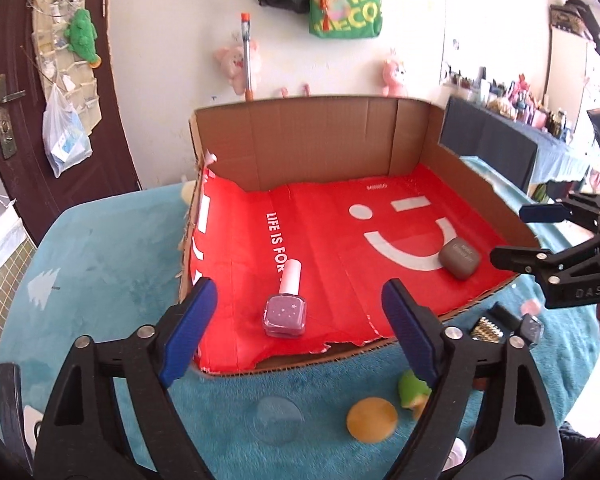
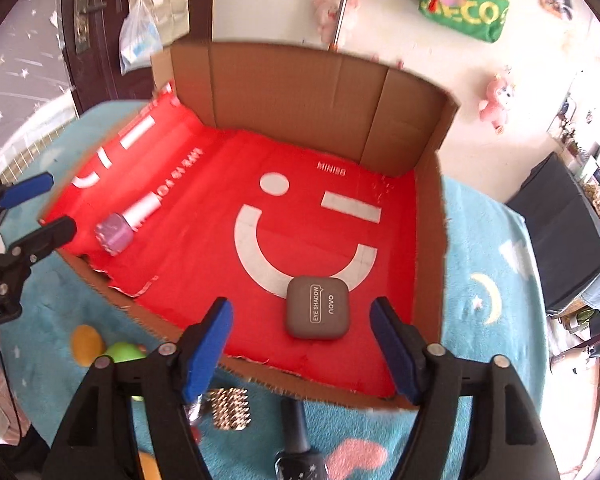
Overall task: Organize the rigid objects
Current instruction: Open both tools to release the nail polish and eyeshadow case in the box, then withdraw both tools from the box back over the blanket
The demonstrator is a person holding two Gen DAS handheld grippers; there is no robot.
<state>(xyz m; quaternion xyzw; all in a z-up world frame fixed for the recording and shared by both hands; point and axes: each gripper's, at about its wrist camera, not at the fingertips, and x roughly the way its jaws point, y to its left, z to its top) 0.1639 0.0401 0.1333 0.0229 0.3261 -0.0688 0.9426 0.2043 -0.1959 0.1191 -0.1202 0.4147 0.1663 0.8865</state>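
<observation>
A cardboard box lined with red smiley-print paper stands on a teal blanket. Inside it, a pink nail polish bottle with a white cap lies near the front left. A brown-grey eye shadow case lies flat near the front right. My left gripper hangs open above the bottle, and its blue pads touch nothing. In the right wrist view my right gripper hangs open above the eye shadow case, clear of it. The bottle and the left gripper show at the left there.
On the blanket in front of the box lie an orange disc, a green toy, a gold studded piece, a dark nail polish bottle and a clear round lid. A black case stands to the right.
</observation>
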